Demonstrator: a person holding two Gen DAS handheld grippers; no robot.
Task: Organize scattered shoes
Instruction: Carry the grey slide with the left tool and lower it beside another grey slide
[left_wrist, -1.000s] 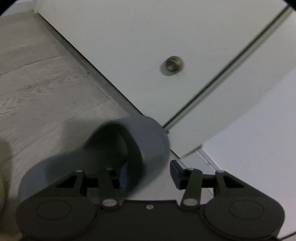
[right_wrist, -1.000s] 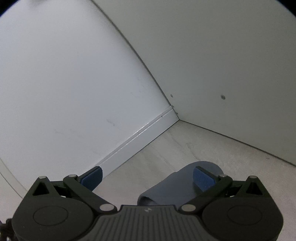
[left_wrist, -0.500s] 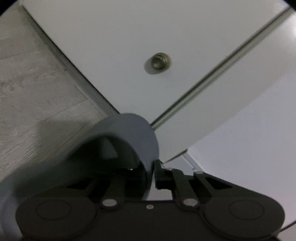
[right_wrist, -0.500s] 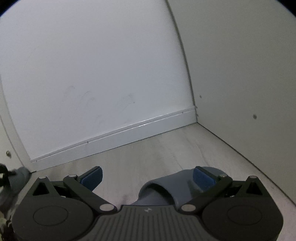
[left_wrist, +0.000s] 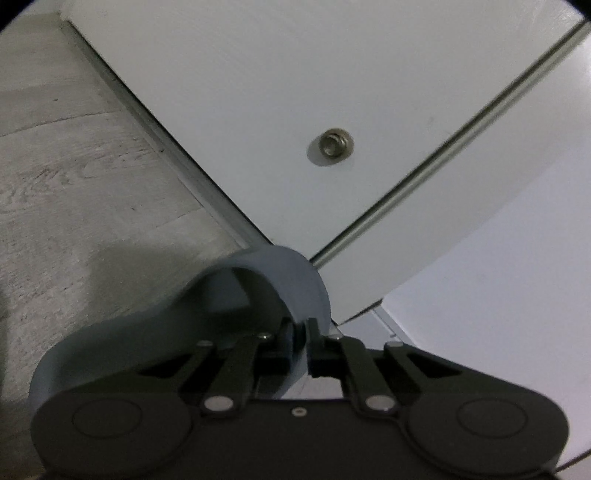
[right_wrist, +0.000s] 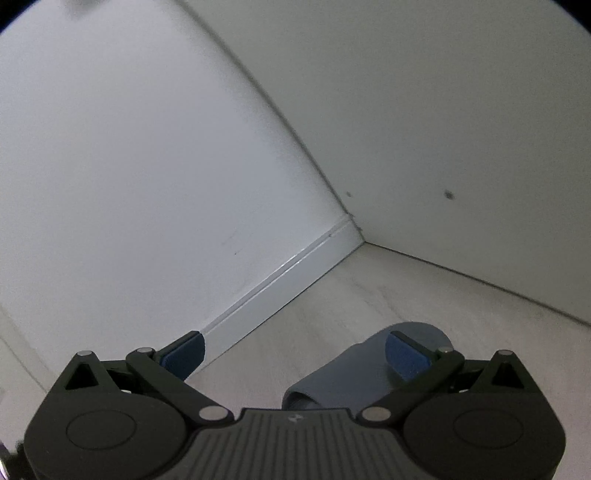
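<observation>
Grey-blue rubber slide sandal (left_wrist: 258, 291), strap pinched in the left gripper (left_wrist: 298, 341) jaws (right gripper (right_wrist: 295, 350) jaws wide, empty): best lowered level beside its mate (right_wrist: 354, 365).

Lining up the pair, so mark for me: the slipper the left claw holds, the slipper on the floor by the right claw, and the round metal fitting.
held slipper (left_wrist: 295, 273): left wrist view, strap arch.
floor slipper (right_wrist: 347, 369): right wrist view, strap top.
metal fitting (left_wrist: 335, 142): left wrist view, centre.

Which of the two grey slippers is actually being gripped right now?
The grey slipper at the left gripper: its strap is pinched between the shut fingers. The other slipper lies on the floor under the open right gripper.
</observation>
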